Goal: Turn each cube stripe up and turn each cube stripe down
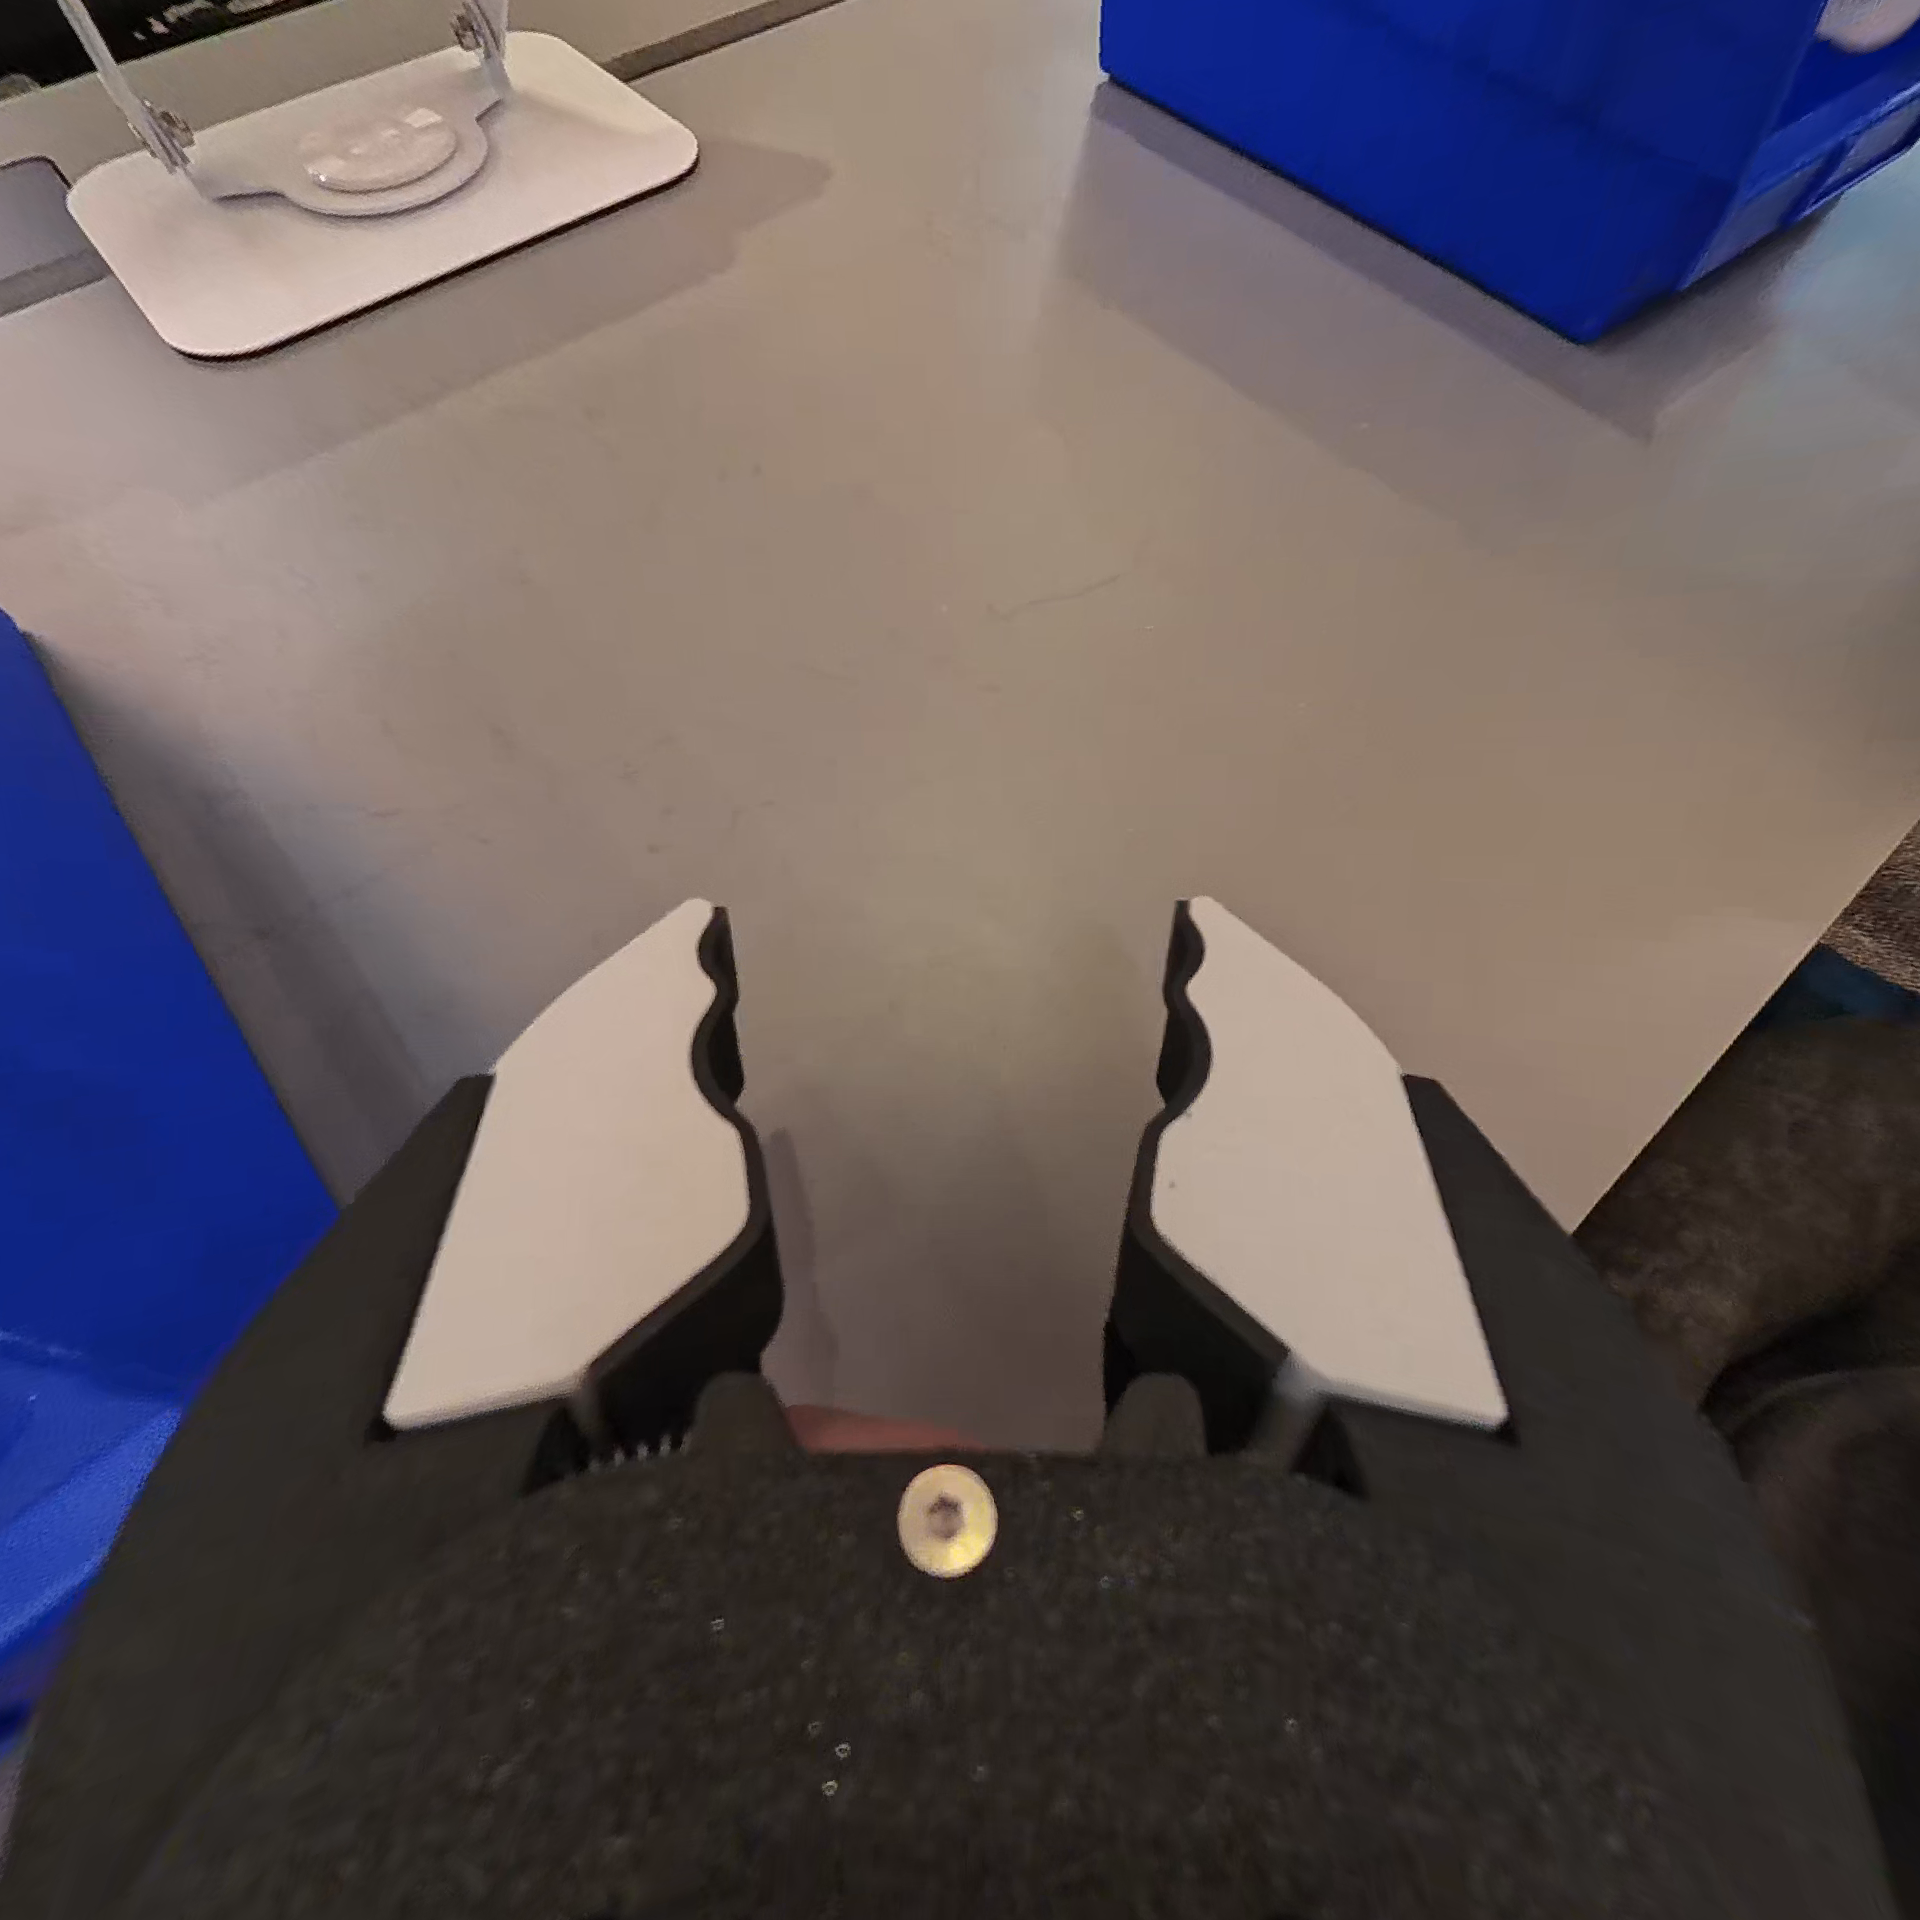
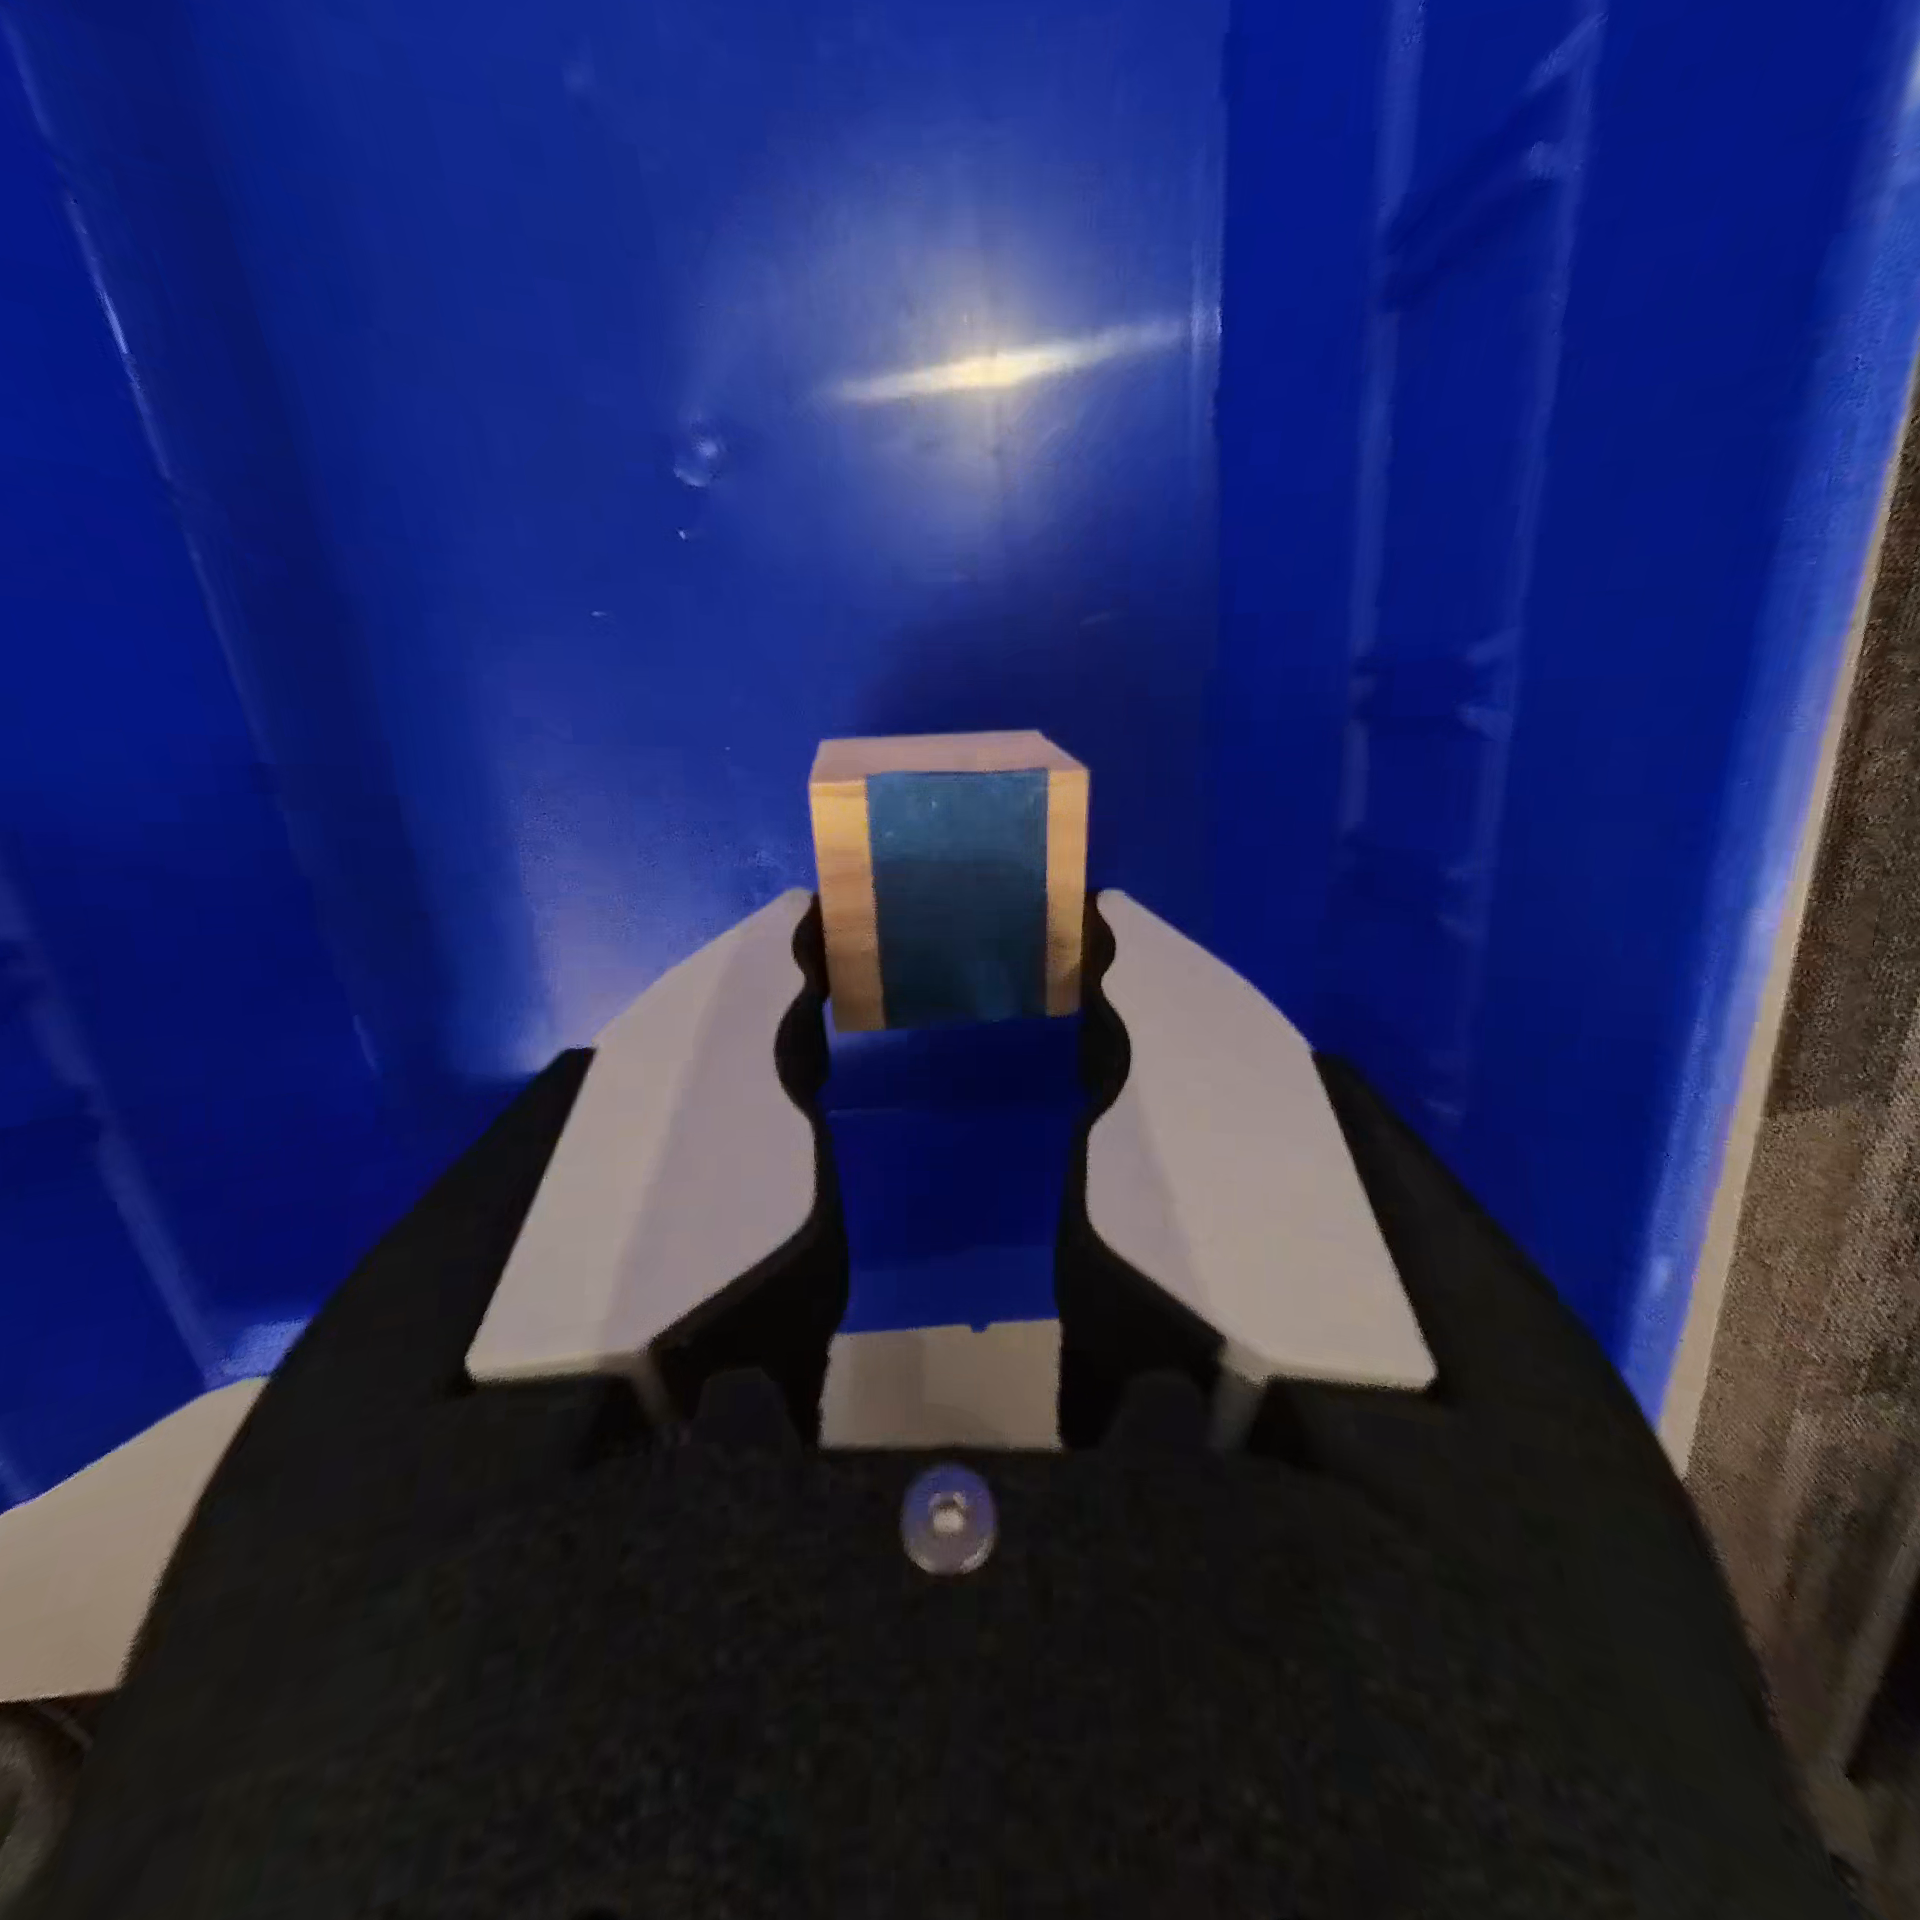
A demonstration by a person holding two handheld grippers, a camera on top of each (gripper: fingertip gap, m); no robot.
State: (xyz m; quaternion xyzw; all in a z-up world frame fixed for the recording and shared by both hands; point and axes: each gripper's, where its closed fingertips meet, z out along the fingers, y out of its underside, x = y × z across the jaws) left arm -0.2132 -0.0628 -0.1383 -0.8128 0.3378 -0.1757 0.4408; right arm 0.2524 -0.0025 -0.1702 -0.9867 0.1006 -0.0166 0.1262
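Note:
A small wooden cube (image 2: 948, 883) with a broad blue stripe on the face turned toward the camera sits between the fingertips of my right gripper (image 2: 948, 914). The gripper is shut on its two plain sides and holds it inside a blue bin (image 2: 520, 520), over the bin's floor. My left gripper (image 1: 951, 920) is open and empty above the grey table (image 1: 935, 520). No cube shows in the left wrist view.
A blue bin (image 1: 1507, 145) stands at the far right of the table and another blue bin (image 1: 114, 1039) at the left edge. A white monitor stand base (image 1: 384, 197) sits at the far left. The table's edge (image 1: 1766, 987) runs along the right, with dark carpet beyond.

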